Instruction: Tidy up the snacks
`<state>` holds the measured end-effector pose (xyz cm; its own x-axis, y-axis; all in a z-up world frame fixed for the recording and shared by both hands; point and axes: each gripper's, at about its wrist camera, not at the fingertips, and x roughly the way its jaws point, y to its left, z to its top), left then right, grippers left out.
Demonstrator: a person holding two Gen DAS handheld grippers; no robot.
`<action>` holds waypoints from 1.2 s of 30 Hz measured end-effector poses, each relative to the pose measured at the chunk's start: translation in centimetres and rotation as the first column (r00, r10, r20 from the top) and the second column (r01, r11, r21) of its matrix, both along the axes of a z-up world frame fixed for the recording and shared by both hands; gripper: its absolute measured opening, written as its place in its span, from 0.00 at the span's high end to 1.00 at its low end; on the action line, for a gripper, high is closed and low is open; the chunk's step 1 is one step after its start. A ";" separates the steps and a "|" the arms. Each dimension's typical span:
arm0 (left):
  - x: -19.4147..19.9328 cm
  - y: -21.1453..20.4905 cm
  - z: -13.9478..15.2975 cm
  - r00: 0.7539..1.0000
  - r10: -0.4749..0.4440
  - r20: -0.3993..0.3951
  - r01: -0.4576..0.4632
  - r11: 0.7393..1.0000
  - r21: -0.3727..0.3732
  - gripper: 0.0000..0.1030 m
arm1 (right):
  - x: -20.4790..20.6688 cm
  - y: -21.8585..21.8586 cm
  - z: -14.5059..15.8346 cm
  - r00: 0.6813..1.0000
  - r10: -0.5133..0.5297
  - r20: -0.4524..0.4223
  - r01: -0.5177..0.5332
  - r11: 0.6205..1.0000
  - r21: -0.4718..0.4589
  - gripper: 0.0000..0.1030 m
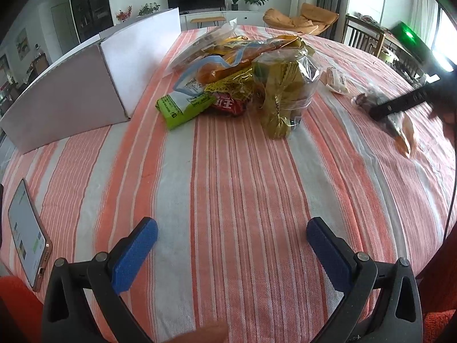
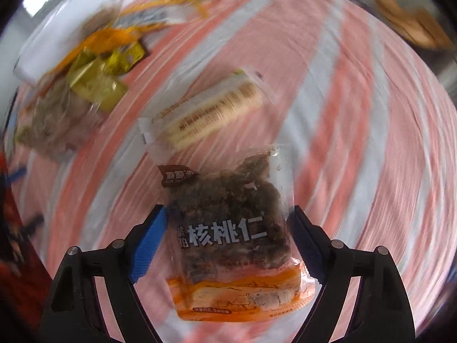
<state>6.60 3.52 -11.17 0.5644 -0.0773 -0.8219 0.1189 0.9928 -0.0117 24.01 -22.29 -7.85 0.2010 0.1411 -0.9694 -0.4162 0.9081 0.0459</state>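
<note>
Two grippers on my feeds, itemised as follows.

Left gripper [image 1: 232, 235]: spread wide, nothing between its blue pads [image 1: 134, 254], hanging low over the striped tablecloth [image 1: 228, 177] on my near side of the snacks.

Right gripper [image 2: 228, 240]: pinching a walnut kernel packet [image 2: 231, 228], one blue pad against each side edge. The packet is clear with dark clusters inside and an orange band at its near end. The right wrist view is heavily motion-blurred, so I cannot tell whether the packet rests on the cloth or is lifted off it. In the left wrist view the right gripper [image 1: 380, 113] appears only as a dark smear at the far right of the table.

Snack pile [image 1: 242, 83], mid-table: a green packet [image 1: 185, 108], a red packet [image 1: 228, 104], a clear bag of gold-wrapped pieces [image 1: 285, 85] and a zip bag with orange contents [image 1: 225, 57], all touching or overlapping.

Cracker sleeve [image 2: 211, 114]: lying alone on the cloth just beyond the held packet, apart from the pile.

White cardboard box [image 1: 85, 85]: open, to the left of the pile.

Smartphone [image 1: 28, 234]: screen lit, at the table's near left edge.
</note>
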 end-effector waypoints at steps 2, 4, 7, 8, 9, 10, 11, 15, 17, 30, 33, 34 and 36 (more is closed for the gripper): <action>0.0 0.1 0.0 1.000 0.008 0.005 -0.008 1.000 -0.001 0.00 | -1.6 -0.6 0.1 0.997 -0.074 0.031 0.073 0.997 0.010 0.16; 0.1 0.1 0.0 1.000 0.014 0.009 -0.014 1.000 -0.001 0.00 | -3.0 -0.8 0.4 0.992 -0.115 0.056 0.114 0.993 0.028 0.15; 0.5 0.2 0.1 1.000 0.013 0.020 -0.013 1.000 -0.003 0.00 | -4.3 -1.3 0.6 0.986 -0.148 0.083 0.144 0.988 0.050 0.13; 0.6 0.2 0.0 1.000 0.010 0.025 -0.010 1.000 -0.003 0.00 | -4.5 -1.5 0.7 0.985 -0.147 0.089 0.143 0.988 0.053 0.12; 0.6 0.3 0.1 1.000 0.003 0.026 -0.003 1.000 -0.003 0.00 | -4.9 -1.8 0.9 0.985 -0.147 0.095 0.142 0.988 0.059 0.11; 0.8 0.3 0.1 1.000 -0.002 0.017 0.002 1.000 -0.003 0.00 | -5.1 -2.0 1.0 0.983 -0.152 0.104 0.145 0.987 0.067 0.10; 1.0 0.4 0.1 1.000 -0.011 0.004 0.011 1.000 -0.003 0.00 | -5.4 -2.2 0.8 0.981 -0.157 0.113 0.150 0.986 0.074 0.09; 2.6 1.6 1.3 0.998 -0.052 -0.026 0.046 0.981 -0.189 0.00 | -7.5 -2.1 -0.1 0.964 -0.181 0.196 0.165 0.982 0.096 0.06; 4.6 2.1 2.5 0.998 -0.064 -0.013 0.056 0.941 -0.333 0.00 | -7.9 -2.7 -0.6 0.949 -0.210 0.237 0.187 0.975 0.117 0.06; 5.8 -7.9 6.7 0.855 -0.498 0.145 0.513 0.772 -0.375 0.01 | -11.6 -5.2 -0.5 0.914 -0.292 0.283 0.245 0.951 0.189 0.06; 5.8 -6.8 7.0 0.884 -0.456 0.102 0.463 0.827 -0.320 0.01 | -12.8 -6.2 -0.4 0.913 -0.284 0.294 0.225 0.950 0.217 0.06; 6.5 -6.6 6.9 0.903 -0.423 0.077 0.425 0.851 -0.309 0.01 | -13.2 -6.4 -0.5 0.912 -0.280 0.301 0.218 0.950 0.221 0.06; 8.2 -6.4 6.9 0.943 -0.331 0.017 0.319 0.894 -0.315 0.01 | -13.3 -6.5 -0.5 0.912 -0.272 0.307 0.211 0.953 0.216 0.06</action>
<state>14.80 -2.84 -4.32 0.4347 -0.5049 -0.7457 0.4282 0.8443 -0.3221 10.70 -28.78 -8.36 0.5540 0.2076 -0.8062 -0.2038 0.9728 0.1105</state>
